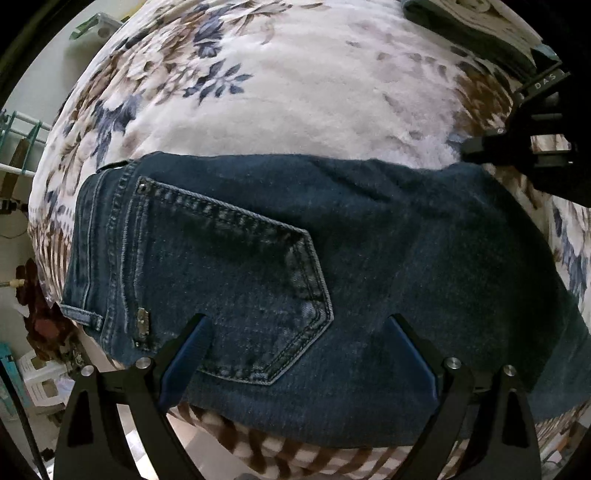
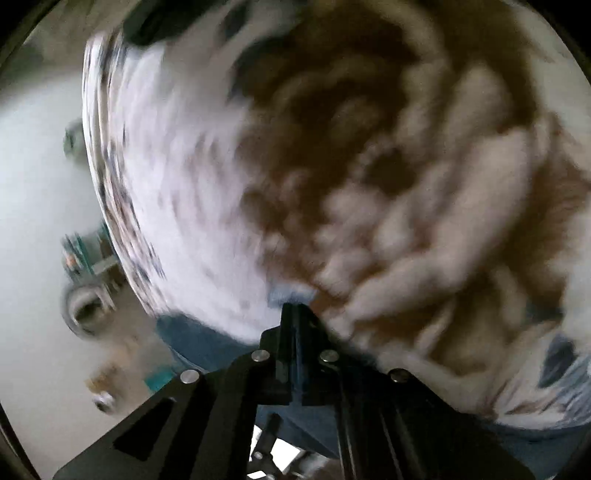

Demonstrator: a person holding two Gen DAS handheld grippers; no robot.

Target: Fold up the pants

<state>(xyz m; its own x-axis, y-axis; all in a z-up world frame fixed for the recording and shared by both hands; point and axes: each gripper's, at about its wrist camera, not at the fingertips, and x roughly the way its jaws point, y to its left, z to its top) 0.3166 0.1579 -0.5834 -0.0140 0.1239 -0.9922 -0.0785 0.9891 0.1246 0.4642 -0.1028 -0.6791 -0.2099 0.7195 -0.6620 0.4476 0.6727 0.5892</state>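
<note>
The pants (image 1: 280,258), a pair of dark blue jeans, are lying flat on a fleece blanket (image 1: 295,92) with a pattern of blue and brown flowers. They are already folded into a broad band that is running from left to right across the left wrist view. The back pocket (image 1: 236,280) is facing up, and the waistband is sitting at the left end, close to the edge of the blanket.

The left gripper (image 1: 299,350) is hovering just above the near edge of the jeans. Its jaws are spread wide, and nothing is sitting between the two blue pads (image 1: 192,350); the pocket is showing in the gap.

The right gripper (image 2: 293,314) is appearing in the left wrist view at the far right end of the jeans (image 1: 517,155), just beside the upper corner of the denim. In its own view the two jaws are pressed together, and I do not see any cloth between them. That picture is strongly blurred, so only the blanket and a strip of blue denim (image 2: 192,336) below the fingers are recognisable.

A dark folded item (image 1: 465,26) is resting at the top right corner of the blanket. There are no containers that I can identify clearly; the objects on the floor at the left are too small and blurred to name.
</note>
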